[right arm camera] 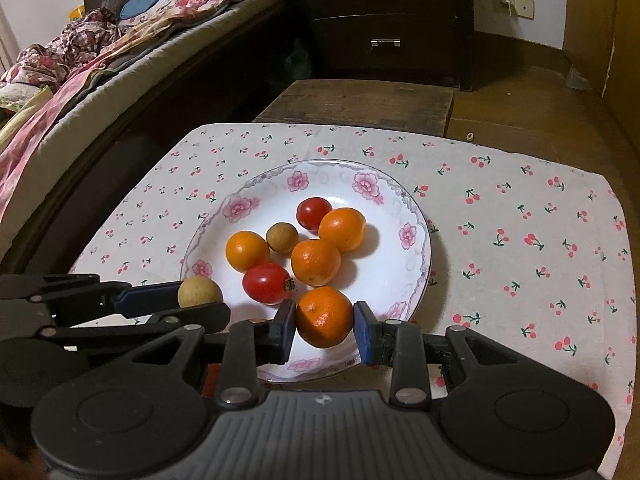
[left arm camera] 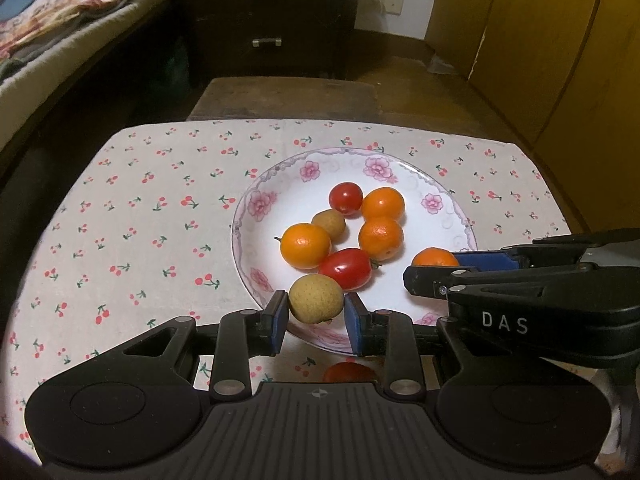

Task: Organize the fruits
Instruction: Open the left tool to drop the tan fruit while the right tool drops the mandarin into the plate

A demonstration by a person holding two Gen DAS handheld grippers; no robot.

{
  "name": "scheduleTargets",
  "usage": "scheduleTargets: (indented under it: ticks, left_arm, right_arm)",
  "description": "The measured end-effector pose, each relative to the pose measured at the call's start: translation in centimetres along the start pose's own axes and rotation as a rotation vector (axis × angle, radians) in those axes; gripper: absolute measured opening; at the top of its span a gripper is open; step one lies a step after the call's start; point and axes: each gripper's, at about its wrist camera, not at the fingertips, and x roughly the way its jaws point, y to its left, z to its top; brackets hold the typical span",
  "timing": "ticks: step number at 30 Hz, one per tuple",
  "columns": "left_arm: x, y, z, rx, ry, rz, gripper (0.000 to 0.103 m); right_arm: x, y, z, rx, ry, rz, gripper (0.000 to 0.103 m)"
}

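Fruit is being gathered onto one dish, and both grippers are loaded over it. Furthest left lies the bare stretch of white cloth printed with small red cherries [left arm camera: 132, 216], which covers the surface and holds no fruit on that side.

Next comes the left gripper [left arm camera: 316, 318], its blue pads clenched on a round, tan, rough-skinned longan [left arm camera: 316, 298]. It holds the fruit just above the near rim of the white porcelain plate with pink flowers [left arm camera: 260, 204], probably so the fruit can be let go inside the rim rather than on the cloth.

On the plate, from left to right, sit an orange kumquat-like citrus with a short stem [left arm camera: 305, 246], a smaller tan longan [left arm camera: 329, 222] touching it, an oval red cherry tomato [left arm camera: 346, 269] in front, a rounder red tomato [left arm camera: 346, 199] at the back, and two more orange citrus [left arm camera: 382, 220] pressed together. They cluster in the middle, likely because the dish slopes inward.

To the right, the right gripper [right arm camera: 325, 324] is clamped on another orange citrus [right arm camera: 325, 317], also over the near rim and beside the oval tomato. The two grippers are close together, so letting go one at a time looks safer.

One red fruit [left arm camera: 348, 372] shows on the cloth just before the plate, mostly hidden by the left gripper; it seems not yet collected.
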Motion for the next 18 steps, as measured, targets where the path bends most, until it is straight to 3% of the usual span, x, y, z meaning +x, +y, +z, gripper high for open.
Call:
scheduleTargets:
  ticks: [12, 18]
  left_arm:
    - [0.1, -0.13, 0.01, 0.004, 0.0, -0.007, 0.038]
    - [-0.07, 0.01, 0.07, -0.002, -0.009, -0.005, 0.044]
  right_arm:
    - [0.05, -0.22, 0.08, 0.01, 0.001, -0.006, 0.033]
    - [-0.15, -0.52, 0.13, 0.027, -0.008, -0.003, 0.032]
